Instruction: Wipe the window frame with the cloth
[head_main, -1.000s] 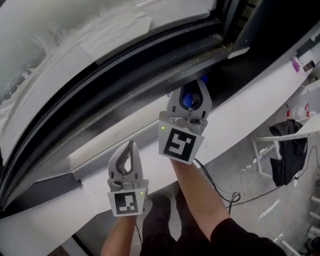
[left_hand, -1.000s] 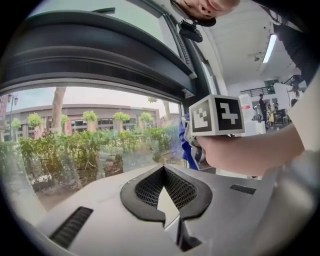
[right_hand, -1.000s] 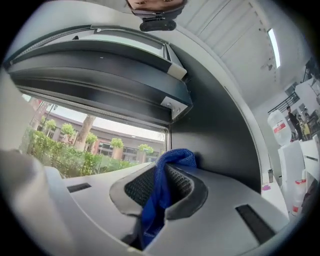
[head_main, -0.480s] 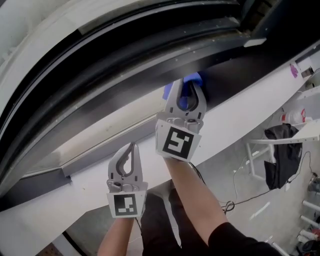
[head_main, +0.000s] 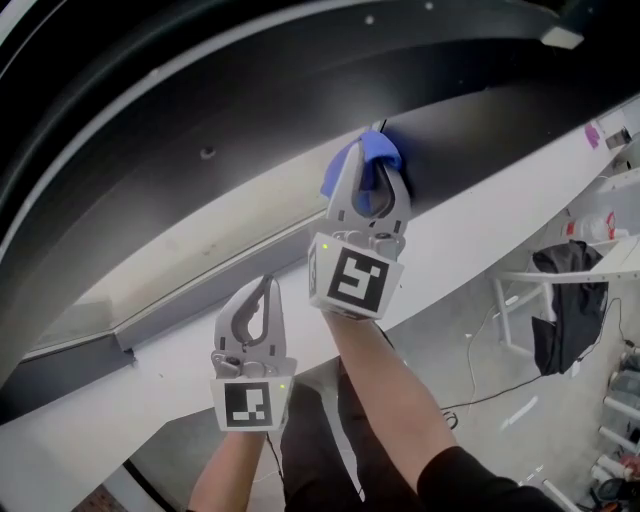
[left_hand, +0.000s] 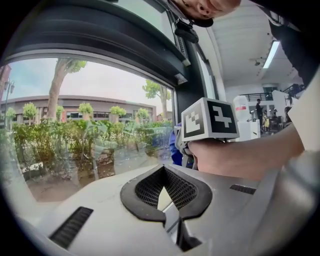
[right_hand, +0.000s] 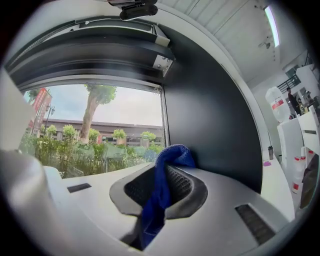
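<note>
Our right tool (head_main: 368, 162) in the head view is clamped on the blue cloth (head_main: 383, 153), whose bunched end lies against the dark window frame (head_main: 230, 110) just above the white sill (head_main: 480, 195), while our left tool (head_main: 263, 290) sits lower over that sill, jaws together. In the left gripper view we see its jaws meeting at the tips with nothing between them, glass (left_hand: 90, 145) ahead and the right tool's marker cube (left_hand: 210, 119) at right. In the right gripper view the cloth runs down between the jaws, pinched, its top bunch beside the frame's dark panel.
</note>
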